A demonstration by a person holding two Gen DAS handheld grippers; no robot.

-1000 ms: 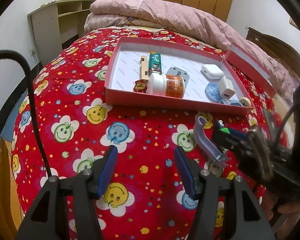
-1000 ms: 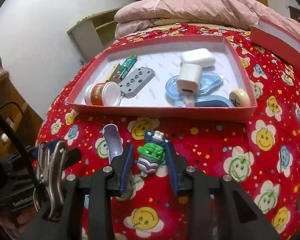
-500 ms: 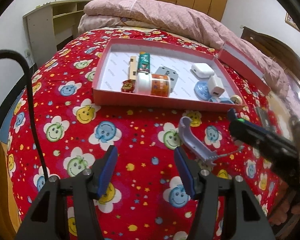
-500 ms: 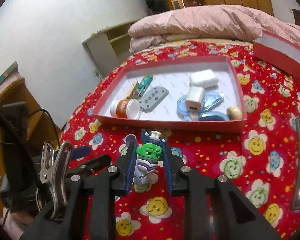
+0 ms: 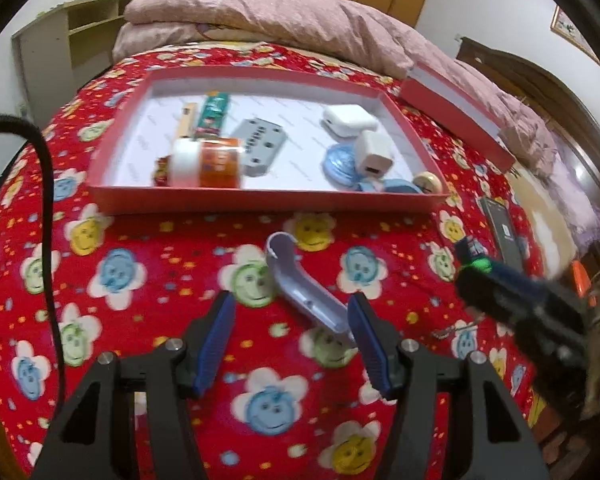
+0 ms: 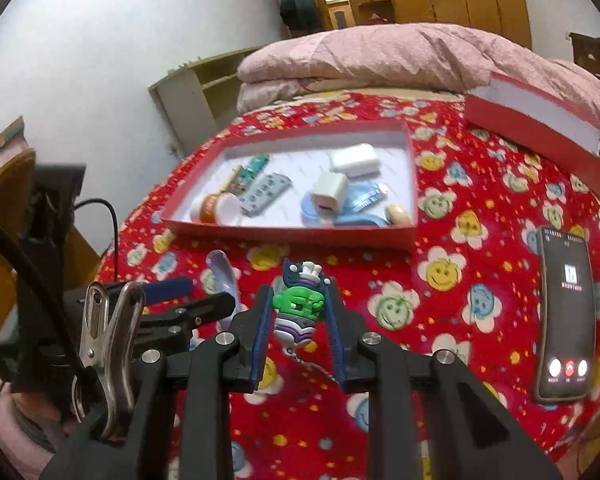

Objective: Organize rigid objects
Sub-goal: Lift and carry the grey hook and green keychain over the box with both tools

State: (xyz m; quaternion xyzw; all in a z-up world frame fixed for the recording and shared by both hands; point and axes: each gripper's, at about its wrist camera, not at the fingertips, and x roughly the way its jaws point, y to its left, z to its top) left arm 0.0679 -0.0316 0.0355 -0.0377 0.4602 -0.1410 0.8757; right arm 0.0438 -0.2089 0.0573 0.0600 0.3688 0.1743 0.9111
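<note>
Now that the right gripper (image 6: 298,312) is carrying the green figurine (image 6: 300,308) clear of the bedspread, pads clamped — where it lay a second ago | red tray (image 6: 292,232) lying just beyond | left gripper (image 5: 290,340) spreading open, closing in on grey curved piece (image 5: 304,292) — next pickup, likely.

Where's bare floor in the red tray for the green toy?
Free: the red tray floor's far strip, between the teal stick and white case, and its left edge beside the bottle. Crowded: the right-front corner around the charger cube.
</note>
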